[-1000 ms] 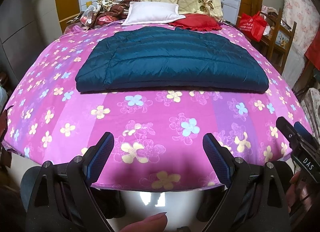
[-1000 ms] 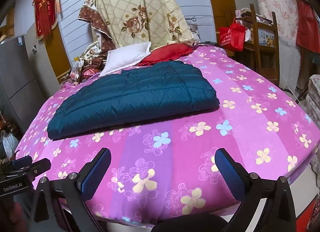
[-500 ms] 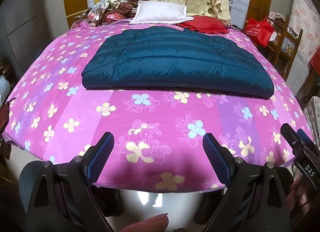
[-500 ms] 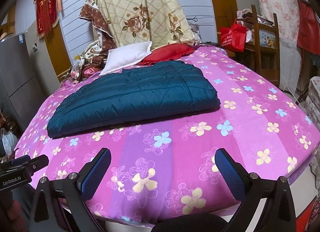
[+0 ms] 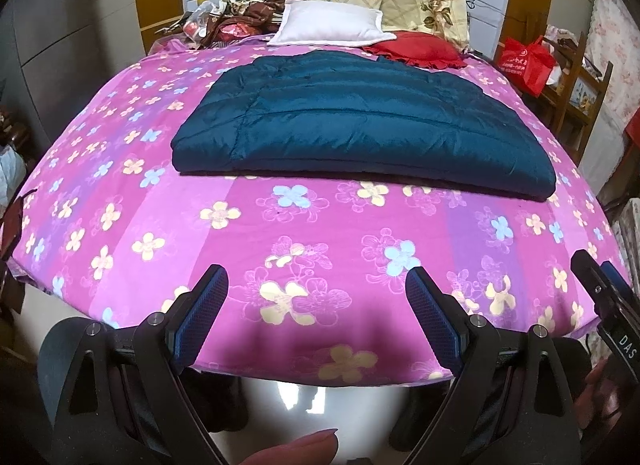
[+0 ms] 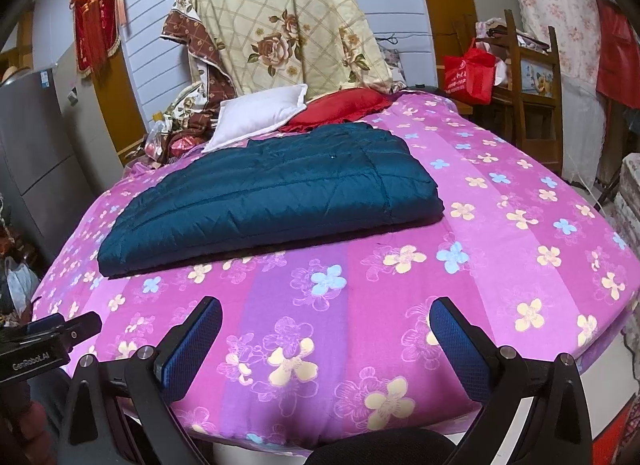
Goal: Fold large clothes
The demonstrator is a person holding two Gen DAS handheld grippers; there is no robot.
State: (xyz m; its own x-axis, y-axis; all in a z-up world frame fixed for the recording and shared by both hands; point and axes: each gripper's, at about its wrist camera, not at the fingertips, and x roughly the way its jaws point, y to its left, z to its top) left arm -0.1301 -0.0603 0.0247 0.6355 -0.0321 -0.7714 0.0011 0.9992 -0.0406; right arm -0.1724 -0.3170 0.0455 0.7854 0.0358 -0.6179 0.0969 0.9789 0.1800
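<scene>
A dark teal quilted down garment (image 5: 360,121) lies folded flat in the middle of the bed (image 5: 120,225), which has a pink flowered sheet; it also shows in the right wrist view (image 6: 276,201). My left gripper (image 5: 316,289) is open and empty, held over the bed's near edge, well short of the garment. My right gripper (image 6: 326,319) is open and empty too, over the near edge to the right. Each gripper shows at the edge of the other's view.
A white pillow (image 5: 328,23), a red pillow (image 5: 416,49) and a heap of flowered bedding (image 6: 288,21) lie at the head of the bed. A wooden chair with a red bag (image 6: 472,73) stands on the right. Grey cabinets (image 6: 36,153) stand on the left.
Both grippers have risen and tilted slightly, so the bed sits lower in the views. The garment has not moved. Both grippers stay open.
</scene>
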